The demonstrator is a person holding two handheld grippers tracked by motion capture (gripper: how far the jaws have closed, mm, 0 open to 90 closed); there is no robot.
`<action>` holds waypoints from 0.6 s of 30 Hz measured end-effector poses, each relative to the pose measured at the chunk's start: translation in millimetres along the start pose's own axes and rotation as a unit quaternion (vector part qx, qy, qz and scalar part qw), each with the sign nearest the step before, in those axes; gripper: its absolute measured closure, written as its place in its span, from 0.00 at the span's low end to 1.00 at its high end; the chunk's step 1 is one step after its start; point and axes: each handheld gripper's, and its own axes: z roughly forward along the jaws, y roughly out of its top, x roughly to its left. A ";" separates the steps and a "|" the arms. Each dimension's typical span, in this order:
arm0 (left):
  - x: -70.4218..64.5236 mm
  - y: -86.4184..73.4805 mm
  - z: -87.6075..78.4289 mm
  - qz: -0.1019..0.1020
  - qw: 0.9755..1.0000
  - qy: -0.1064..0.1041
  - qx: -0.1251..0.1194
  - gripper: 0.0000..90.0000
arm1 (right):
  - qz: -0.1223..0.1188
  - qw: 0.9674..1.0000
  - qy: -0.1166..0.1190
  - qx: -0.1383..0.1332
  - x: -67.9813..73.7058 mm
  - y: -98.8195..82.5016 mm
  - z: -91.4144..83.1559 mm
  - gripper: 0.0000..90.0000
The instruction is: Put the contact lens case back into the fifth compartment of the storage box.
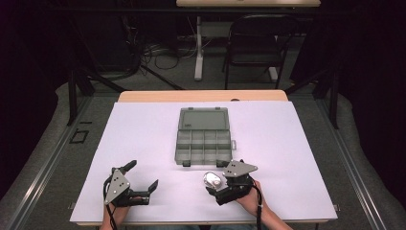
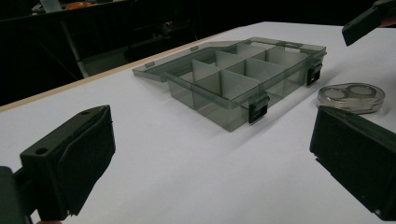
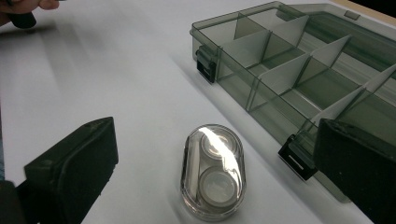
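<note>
— Step in hand? Looks like the approach to a pick: right gripper [image 1: 218, 184] poised near the front edge of the tabletop [image 1: 143, 143], jaws spread wide on either side of the small clear oval case [image 3: 212, 170], not yet touching it.

— And the case itself?
— Lying flat on the white surface, just in front of the compartment box [image 1: 204, 137], near its front right latch [image 3: 295, 159]. Two round discs visible inside, stacked along its length. Close to the box wall but apart from it.

— Box ready to take it?
— Seemingly so. Lid folded back flat toward the far edge, dividers upright, every visible compartment bare. Sits around the middle of the tabletop, both front latches hanging free.

— Left side doing anything?
— Left gripper [image 1: 139, 178] parked toward the front left corner, jaws wide apart, holding nothing, well clear of box and case. Pointed toward the box, judging by its own view.

— Next move, then?
— Probably a short push forward and down so the pads bracket the case across its narrow width, then a close. Worth minding: smooth, glossy shell, likely to slip under a skewed squeeze. Also little room on the right, with the latch so near that jaw; a slight shift away from the box may help before closing. After that, a lift over the front wall into a compartment.
</note>
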 end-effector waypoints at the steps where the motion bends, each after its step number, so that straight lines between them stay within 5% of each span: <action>1: 0.0 0.0 0.1 0.000 1.000 0.000 0.000 0.00 | -0.002 1.000 -0.001 0.002 0.2 0.0 1.0 0.00; 18: 0.5 -0.1 0.1 -0.001 1.000 0.001 0.000 0.00 | 0.004 0.999 -0.002 0.035 4.8 -4.6 16.8 0.02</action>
